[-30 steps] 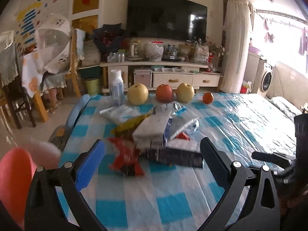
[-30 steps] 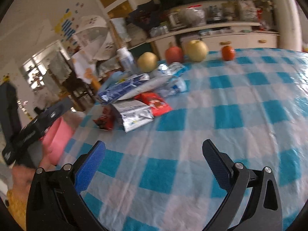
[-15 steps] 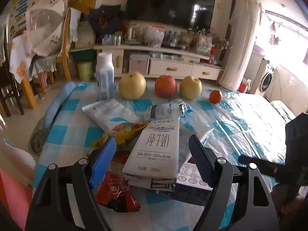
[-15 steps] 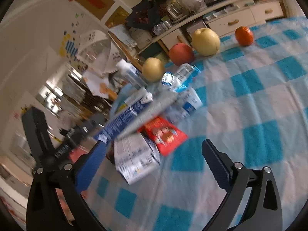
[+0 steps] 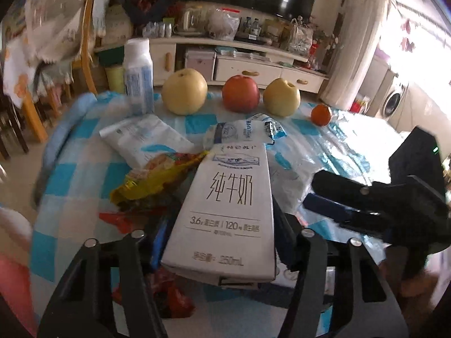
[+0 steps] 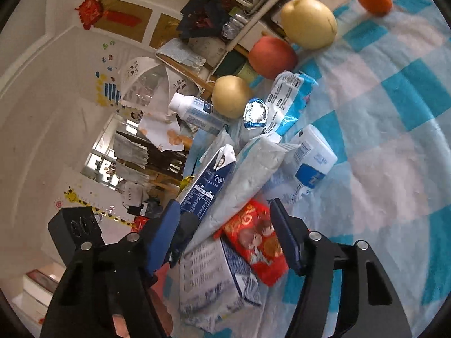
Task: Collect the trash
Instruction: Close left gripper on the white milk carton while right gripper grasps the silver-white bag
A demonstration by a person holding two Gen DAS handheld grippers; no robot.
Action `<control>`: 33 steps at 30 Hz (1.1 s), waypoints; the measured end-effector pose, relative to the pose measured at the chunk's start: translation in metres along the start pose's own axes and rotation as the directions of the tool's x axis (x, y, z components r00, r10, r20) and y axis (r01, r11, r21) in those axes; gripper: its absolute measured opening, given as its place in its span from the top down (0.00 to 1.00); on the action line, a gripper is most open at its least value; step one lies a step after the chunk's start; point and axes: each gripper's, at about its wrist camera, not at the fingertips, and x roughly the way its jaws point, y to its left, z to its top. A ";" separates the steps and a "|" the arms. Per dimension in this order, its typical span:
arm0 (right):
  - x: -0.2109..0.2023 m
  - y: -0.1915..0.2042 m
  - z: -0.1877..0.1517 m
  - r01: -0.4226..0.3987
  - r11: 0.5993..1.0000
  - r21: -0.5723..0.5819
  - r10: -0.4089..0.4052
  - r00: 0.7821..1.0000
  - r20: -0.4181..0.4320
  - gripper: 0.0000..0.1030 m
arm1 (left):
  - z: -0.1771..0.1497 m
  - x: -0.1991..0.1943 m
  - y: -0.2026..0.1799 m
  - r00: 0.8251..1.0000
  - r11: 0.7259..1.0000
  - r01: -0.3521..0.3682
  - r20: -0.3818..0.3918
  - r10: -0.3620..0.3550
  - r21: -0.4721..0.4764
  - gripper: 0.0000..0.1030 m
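A pile of trash lies on the blue checked tablecloth. My left gripper is shut on a white 250 mL milk carton, which lies on top of the pile. Beside it are a yellow snack wrapper, a red wrapper and a white pouch. In the right wrist view my right gripper is open around a red snack packet and a flattened carton. The blue side of the milk carton shows there too.
Two yellow pears, a red apple, a small orange and a white bottle stand along the table's far edge. A pink bin sits at the lower left. Chairs and a TV cabinet lie beyond.
My left gripper moved forward into the pile and closed on the milk carton. My right gripper moved in from the right and now straddles the red packet.
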 end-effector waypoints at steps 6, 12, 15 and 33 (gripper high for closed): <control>0.007 -0.004 0.005 -0.016 1.000 0.016 0.016 1.000 0.011 0.38 | 0.001 0.002 -0.001 1.000 1.000 -0.002 0.004 0.002 -0.004 0.43; 0.014 -0.002 0.008 -0.020 1.000 -0.022 0.020 1.000 0.012 0.39 | 0.000 0.000 -0.001 1.000 1.000 0.009 0.016 -0.009 -0.012 0.44; 0.018 -0.005 0.010 -0.023 0.999 -0.028 0.023 1.000 0.009 0.44 | -0.002 -0.002 0.001 0.999 1.000 0.020 0.025 -0.020 -0.024 0.44; 0.008 0.019 0.003 0.071 0.990 -0.120 -0.065 0.996 0.056 0.79 | -0.009 -0.038 0.025 0.986 0.985 0.132 0.115 -0.120 -0.110 0.46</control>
